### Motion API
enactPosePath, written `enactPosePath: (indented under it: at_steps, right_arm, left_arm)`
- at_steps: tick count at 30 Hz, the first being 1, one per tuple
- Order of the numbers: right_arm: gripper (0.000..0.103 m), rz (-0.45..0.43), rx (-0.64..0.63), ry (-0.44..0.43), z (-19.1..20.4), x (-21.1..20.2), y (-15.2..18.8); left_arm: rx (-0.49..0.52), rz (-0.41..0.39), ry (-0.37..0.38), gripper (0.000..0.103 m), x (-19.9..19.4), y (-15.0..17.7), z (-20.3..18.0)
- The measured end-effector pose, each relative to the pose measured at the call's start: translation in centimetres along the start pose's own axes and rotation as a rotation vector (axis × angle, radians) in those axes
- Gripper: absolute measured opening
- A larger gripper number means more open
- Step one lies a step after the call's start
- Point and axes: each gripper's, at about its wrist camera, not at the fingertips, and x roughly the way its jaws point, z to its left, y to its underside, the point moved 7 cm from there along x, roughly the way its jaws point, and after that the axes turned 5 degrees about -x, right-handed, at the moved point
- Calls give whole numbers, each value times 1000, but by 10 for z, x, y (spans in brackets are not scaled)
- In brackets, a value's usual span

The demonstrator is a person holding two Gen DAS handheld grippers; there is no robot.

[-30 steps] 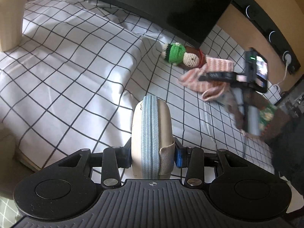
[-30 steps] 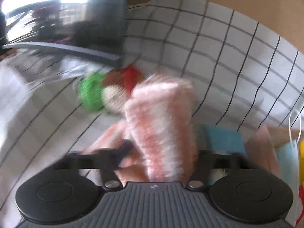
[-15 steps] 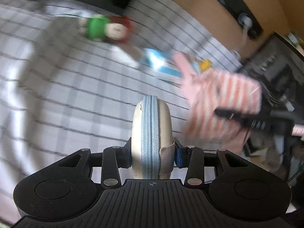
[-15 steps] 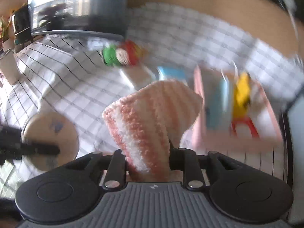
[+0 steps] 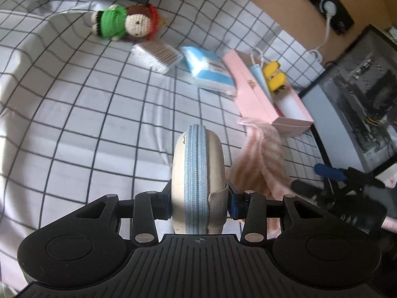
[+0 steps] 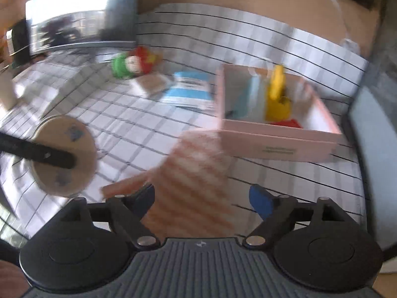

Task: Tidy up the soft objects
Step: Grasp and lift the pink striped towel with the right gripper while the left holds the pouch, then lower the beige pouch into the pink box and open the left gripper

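Observation:
My left gripper (image 5: 199, 200) is shut on a round beige pouch (image 5: 198, 173) with a blue zipper, held upright above the checked cloth (image 5: 74, 99). The pouch (image 6: 64, 154) also shows in the right wrist view, at the left. My right gripper (image 6: 202, 198) has its jaws opening. A pink striped sock (image 6: 196, 173) lies blurred between and ahead of its blue pads, which do not press on it. The sock (image 5: 263, 154) hangs just in front of the pink box (image 6: 280, 144). In the box are a yellow toy (image 6: 278, 94) and a blue face mask (image 5: 258, 74).
A knitted doll in green (image 5: 124, 22) lies at the back by a monitor base. Next to it are a white-and-brown pack (image 5: 156, 54) and a blue tissue pack (image 5: 211, 69). A dark computer case (image 5: 359, 94) stands right of the pink box (image 5: 258, 99).
The right gripper carried the sock toward the pink box and its jaws have spread off it. The left gripper moved right with the pouch still held.

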Motion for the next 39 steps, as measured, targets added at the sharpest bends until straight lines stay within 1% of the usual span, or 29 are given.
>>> enactPosePath:
  at_steps: [2,4,6,8,9,10,12,13,14,15,16,17,19,21,24,26,28,29,31,34,36,37,38,39]
  right_arm:
    - [84,-5,-93,37,17,12,0]
    - [84,-6,-184,53,28,25,-1]
    - [84,13,-211,58,27,43,-5]
    - [84,62,-167,54,14,63,-8]
    - [84,96,-128,30,7,74,-11]
    - [84,117,-76,-13,2,80,-13]
    - [83,129,21,-92,-4,85,-16]
    - [72,125,55,-110,-5,85,-17]
    - [57,122,67,-113,-4,85,-16]
    - [39,134,59,-115,-2,84,-15]
    - [24,139,47,-107,-1,80,-15]
    - [17,141,47,-106,0,75,-14]
    - [17,108,65,-107,-4,50,-18]
    - [17,33,78,-80,-12,13,-28]
    - [17,-83,109,20,-34,-48,-38]
    - [17,-148,131,102,-52,-85,-40]
    - [17,-195,138,190,-67,-113,-35]
    - [17,-214,143,234,-73,-124,-32]
    - [17,-234,161,295,-83,-138,-22]
    - [17,-245,218,324,-95,-144,-7]
    - [17,-244,250,336,-98,-144,3]
    - [17,-242,260,340,-99,-145,10]
    - [17,-236,269,340,-100,-144,15]
    - [17,-230,275,341,-99,-143,20]
  left_arm:
    - [-12,9,-19,44,0,0,2]
    - [-7,27,-31,44,0,1,2]
    - [9,41,-46,44,1,2,1]
    - [15,52,-51,44,2,2,1]
    - [18,59,-53,44,3,3,2]
    - [20,65,-54,44,4,4,2]
    - [34,80,-53,44,6,7,1]
    - [43,87,-49,44,7,8,0]
    - [54,93,-43,44,7,9,-2]
    - [62,98,-38,44,8,10,-3]
    - [72,104,-31,44,9,10,-4]
    - [81,110,-24,44,11,9,-5]
    - [98,121,-10,44,15,9,-9]
    - [115,131,12,44,20,8,-14]
    - [142,155,66,44,26,7,-28]
    - [165,161,133,44,26,2,-45]
    - [184,145,210,44,22,-10,-66]
    - [198,127,239,44,19,-20,-78]
    - [250,57,280,44,11,-47,-109]
    - [327,-57,332,45,7,-90,-158]
    - [355,-127,360,45,13,-117,-189]
    - [346,-163,379,46,21,-132,-203]
    - [321,-174,400,46,30,-141,-213]
    - [278,-159,433,46,49,-153,-221]
